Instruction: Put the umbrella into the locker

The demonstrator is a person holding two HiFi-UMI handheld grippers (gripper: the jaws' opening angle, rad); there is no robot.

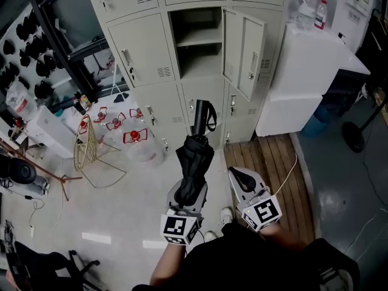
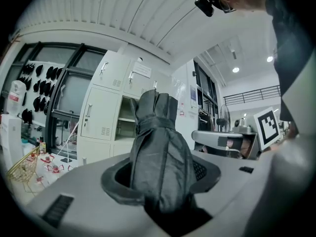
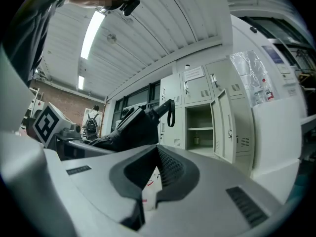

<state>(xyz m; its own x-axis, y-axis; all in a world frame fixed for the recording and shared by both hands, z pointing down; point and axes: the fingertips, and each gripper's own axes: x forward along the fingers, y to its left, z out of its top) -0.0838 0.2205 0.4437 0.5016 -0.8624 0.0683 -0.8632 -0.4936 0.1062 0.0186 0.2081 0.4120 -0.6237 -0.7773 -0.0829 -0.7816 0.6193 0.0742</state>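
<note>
A folded black umbrella (image 1: 194,160) lies between the jaws of my left gripper (image 1: 185,200), which is shut on its cloth body. Its handle and strap (image 1: 202,115) point toward the lockers. In the left gripper view the umbrella (image 2: 160,152) fills the space between the jaws of the left gripper (image 2: 160,189). The grey locker bank has one open compartment (image 1: 195,40) with a shelf, its door (image 1: 245,53) swung to the right. My right gripper (image 1: 240,179) hangs beside the umbrella, shut and holding nothing. The right gripper view shows the umbrella (image 3: 133,127) to the left of the open compartment (image 3: 200,127).
A white cabinet (image 1: 309,71) stands right of the lockers, with a wooden pallet (image 1: 270,162) on the floor in front. Water jugs with red handles (image 1: 134,137) and a gold wire rack (image 1: 91,153) sit at the left. The person's shoe (image 1: 227,214) is below the grippers.
</note>
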